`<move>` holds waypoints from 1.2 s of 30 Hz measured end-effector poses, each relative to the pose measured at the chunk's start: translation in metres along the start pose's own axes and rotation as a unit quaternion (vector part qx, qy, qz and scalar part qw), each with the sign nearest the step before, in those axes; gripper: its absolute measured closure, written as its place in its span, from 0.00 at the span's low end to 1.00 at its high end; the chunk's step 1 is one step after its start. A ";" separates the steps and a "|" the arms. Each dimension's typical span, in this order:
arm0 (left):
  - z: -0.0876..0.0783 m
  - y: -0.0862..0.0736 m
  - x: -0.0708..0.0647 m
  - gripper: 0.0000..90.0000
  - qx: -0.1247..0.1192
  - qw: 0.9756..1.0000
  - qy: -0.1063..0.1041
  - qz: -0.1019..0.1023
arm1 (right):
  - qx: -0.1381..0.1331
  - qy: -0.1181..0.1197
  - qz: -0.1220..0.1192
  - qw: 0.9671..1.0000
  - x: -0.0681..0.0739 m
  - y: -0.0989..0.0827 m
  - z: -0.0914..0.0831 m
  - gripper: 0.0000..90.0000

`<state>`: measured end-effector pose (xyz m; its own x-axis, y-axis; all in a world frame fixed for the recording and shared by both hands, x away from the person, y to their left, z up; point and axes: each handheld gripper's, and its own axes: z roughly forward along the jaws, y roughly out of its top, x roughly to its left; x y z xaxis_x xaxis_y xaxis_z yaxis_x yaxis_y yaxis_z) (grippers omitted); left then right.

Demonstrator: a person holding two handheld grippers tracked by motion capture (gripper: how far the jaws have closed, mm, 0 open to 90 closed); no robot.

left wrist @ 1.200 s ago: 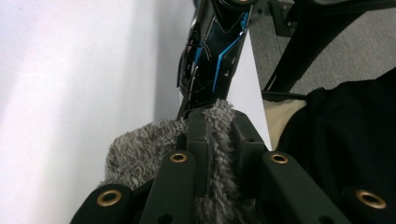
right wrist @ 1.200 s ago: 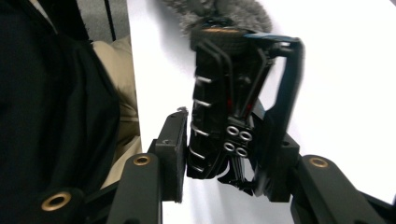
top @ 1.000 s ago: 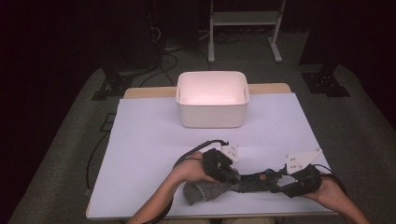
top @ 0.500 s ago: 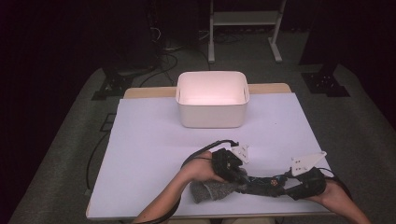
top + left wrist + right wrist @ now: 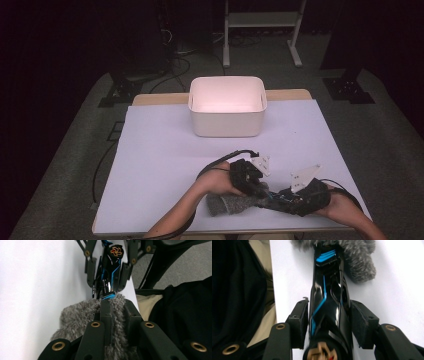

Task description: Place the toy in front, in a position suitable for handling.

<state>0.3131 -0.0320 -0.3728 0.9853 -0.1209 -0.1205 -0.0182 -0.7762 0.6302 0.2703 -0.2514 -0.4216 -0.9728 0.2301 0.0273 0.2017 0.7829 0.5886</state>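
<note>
Two grippers meet at the lower right of the high view. Your left gripper (image 5: 256, 187) pinches the grey fuzzy pouch (image 5: 82, 317) to steady it, while your right gripper (image 5: 329, 322), jaws just spreading, straddles without pressing the black-and-blue tool (image 5: 328, 305) poking into the pouch. No readable lettering, just an orange emblem (image 5: 116, 251).

Both my forearms come in from the near edge, angled toward each other. My left claw (image 5: 257, 190) is clamped tight, its jaws pinching grey fuzzy fabric. My right claw (image 5: 280, 199) points at it, nearly tip to tip; its jaws have just been opening, and the pads seem barely clear of the black-and-blue body between them.
</note>
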 end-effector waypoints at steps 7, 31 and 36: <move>-0.033 -0.019 0.005 0.90 -0.033 0.999 0.008 -0.024 | 0.004 0.010 0.003 1.000 -0.007 0.007 0.006 0.62; -0.202 -0.137 0.001 0.89 0.011 0.972 0.195 -0.131 | -0.024 0.046 -0.023 0.998 -0.050 0.093 0.057 0.62; -0.187 -0.166 0.009 0.88 0.030 0.964 0.206 -0.166 | -0.013 0.044 -0.026 0.999 -0.055 0.098 0.064 0.62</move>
<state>0.3563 0.2112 -0.3352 0.9222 0.3865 0.0158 0.3113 -0.7658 0.5627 0.3511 -0.1501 -0.4170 -0.9884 0.1367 0.0655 0.1480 0.7765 0.6125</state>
